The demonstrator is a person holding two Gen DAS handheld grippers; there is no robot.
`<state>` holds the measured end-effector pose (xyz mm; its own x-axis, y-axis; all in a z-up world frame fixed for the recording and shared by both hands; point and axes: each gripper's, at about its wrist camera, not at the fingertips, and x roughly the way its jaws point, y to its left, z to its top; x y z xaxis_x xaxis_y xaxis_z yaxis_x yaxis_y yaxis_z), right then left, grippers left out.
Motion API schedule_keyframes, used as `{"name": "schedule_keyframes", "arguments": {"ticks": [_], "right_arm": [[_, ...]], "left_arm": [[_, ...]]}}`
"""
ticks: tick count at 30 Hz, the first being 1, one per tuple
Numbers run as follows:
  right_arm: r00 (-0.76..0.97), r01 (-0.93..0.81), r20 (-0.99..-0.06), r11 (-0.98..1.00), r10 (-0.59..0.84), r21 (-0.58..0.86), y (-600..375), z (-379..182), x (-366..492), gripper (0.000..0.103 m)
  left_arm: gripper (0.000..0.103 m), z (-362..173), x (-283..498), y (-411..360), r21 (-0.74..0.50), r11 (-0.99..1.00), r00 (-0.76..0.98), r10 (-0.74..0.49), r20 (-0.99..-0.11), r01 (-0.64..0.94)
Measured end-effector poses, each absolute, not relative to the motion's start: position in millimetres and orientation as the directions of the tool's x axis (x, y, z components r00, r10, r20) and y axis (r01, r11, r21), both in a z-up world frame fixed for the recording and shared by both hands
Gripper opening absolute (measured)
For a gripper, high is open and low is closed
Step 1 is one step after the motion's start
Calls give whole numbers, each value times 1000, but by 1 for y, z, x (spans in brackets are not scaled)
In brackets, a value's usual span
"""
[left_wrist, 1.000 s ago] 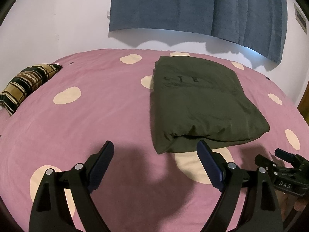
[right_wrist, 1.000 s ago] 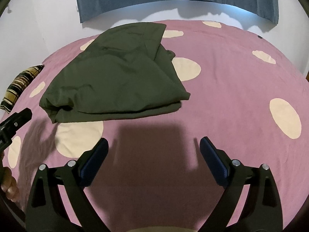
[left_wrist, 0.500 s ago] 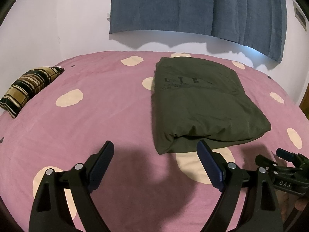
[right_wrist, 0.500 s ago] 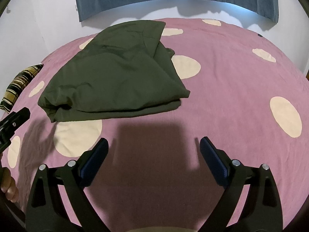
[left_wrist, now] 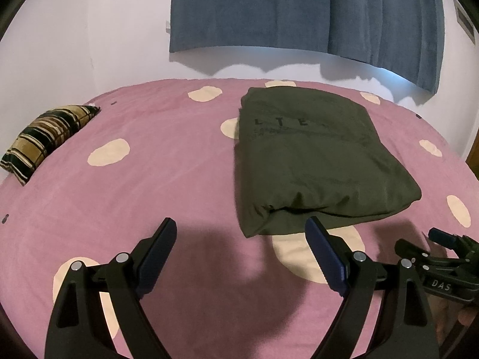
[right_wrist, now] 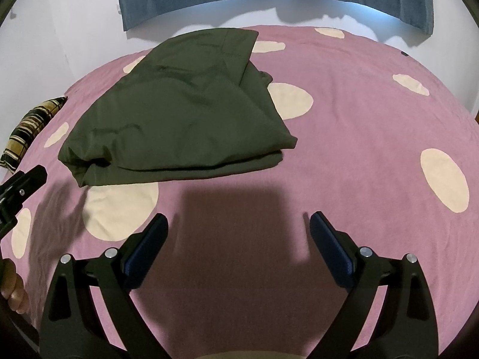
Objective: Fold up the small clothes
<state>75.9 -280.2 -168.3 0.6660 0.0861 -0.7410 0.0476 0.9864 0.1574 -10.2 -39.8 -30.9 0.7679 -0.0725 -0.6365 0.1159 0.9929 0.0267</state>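
Olive garment (left_wrist: 314, 161), folded into a thick rectangle, lies on the pink spotted bedspread (left_wrist: 149, 179) just beyond both tools, its open layered edge facing them. Left gripper (left_wrist: 239, 239): jaws wide apart, nothing between them, tilted downward above the cover, right-hand pad close to the garment's near corner. Right gripper (right_wrist: 236, 230): jaws likewise spread and empty, angled down over bare bedspread, short of the near hem. Judged risks: a pinch at the near edge may catch only the top layer and peel the fold open; a low approach may nip the bedspread along with the cloth; uneven lifting may skew the stack. Farther out, a striped cushion (left_wrist: 45, 137) sits at the left edge; a blue cloth (left_wrist: 299, 15) hangs on the wall.
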Motion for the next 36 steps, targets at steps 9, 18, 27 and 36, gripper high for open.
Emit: {"name": "schedule_keyframes", "arguments": {"ticks": [9,18,27,36], "right_arm": [[678,33,-727,984,108,177,-283,-164,74,95],[763,63,-634,962,125,266,-350,-111,91,98],[734,286,-670,945,-112,156,-464,-123,265,100],[586,466,-746,885,-317,-10,-530,-174,388,100]], "left_arm": [[87,-11,-17,-29,3,996,817,-68,-572,85],[87,7,91,61,-130,988,745,-22,-667,-88],[87,-35,278,137,-34,957,645,167,-746,-287],[92,-92,344,173,-4,898,549,266,-792,-441]]}}
